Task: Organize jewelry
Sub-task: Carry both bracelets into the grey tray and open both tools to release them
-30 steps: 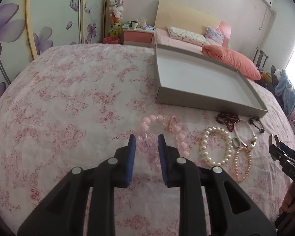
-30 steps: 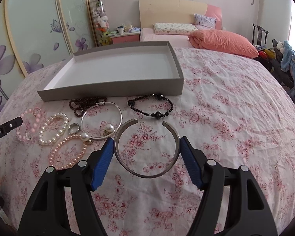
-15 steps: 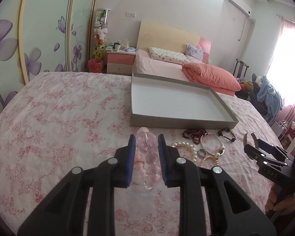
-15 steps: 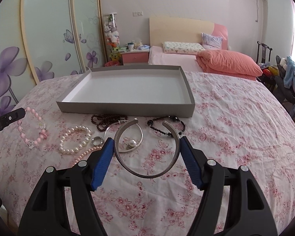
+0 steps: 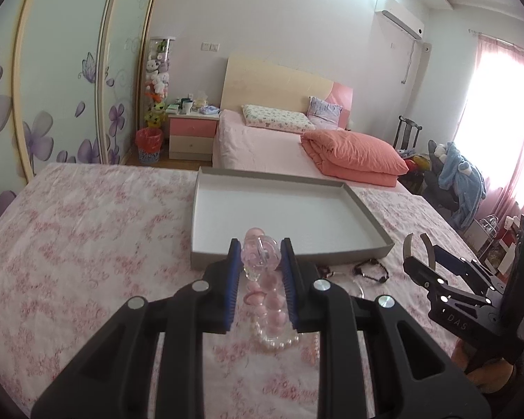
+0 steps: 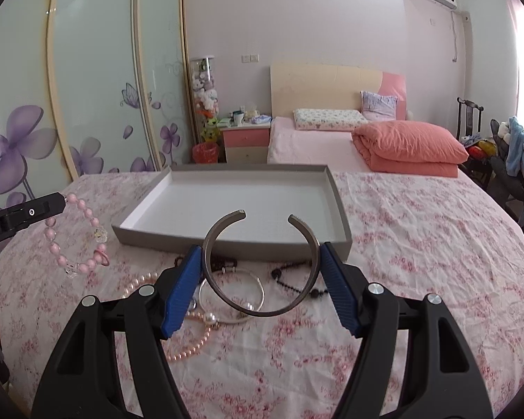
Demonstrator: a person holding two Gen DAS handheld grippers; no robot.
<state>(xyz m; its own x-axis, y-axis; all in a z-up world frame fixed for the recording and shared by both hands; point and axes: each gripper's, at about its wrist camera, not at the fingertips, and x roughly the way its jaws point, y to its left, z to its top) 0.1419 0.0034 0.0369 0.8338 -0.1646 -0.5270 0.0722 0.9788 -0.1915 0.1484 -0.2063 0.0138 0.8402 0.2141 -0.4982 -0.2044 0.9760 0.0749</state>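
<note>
My left gripper (image 5: 260,262) is shut on a pink bead bracelet (image 5: 262,262) and holds it in the air, just short of the grey tray (image 5: 206,258); the bracelet hangs down in the right wrist view (image 6: 84,237). My right gripper (image 6: 260,265) is shut on an open silver cuff bangle (image 6: 258,307), lifted above the bedspread in front of the tray (image 6: 227,244). The tray has a white floor with nothing in it.
On the floral bedspread before the tray lie a white pearl bracelet (image 6: 139,284), a pink pearl bracelet (image 6: 192,345), a thin silver bangle (image 6: 258,289), a dark red bead bracelet (image 6: 223,262) and a black bead bracelet (image 6: 290,279). A bed with a salmon duvet (image 6: 408,146) stands behind.
Both grippers have risen off the bedspread with their pieces and moved toward the tray. The pink bracelet now hangs free from the left gripper.
</note>
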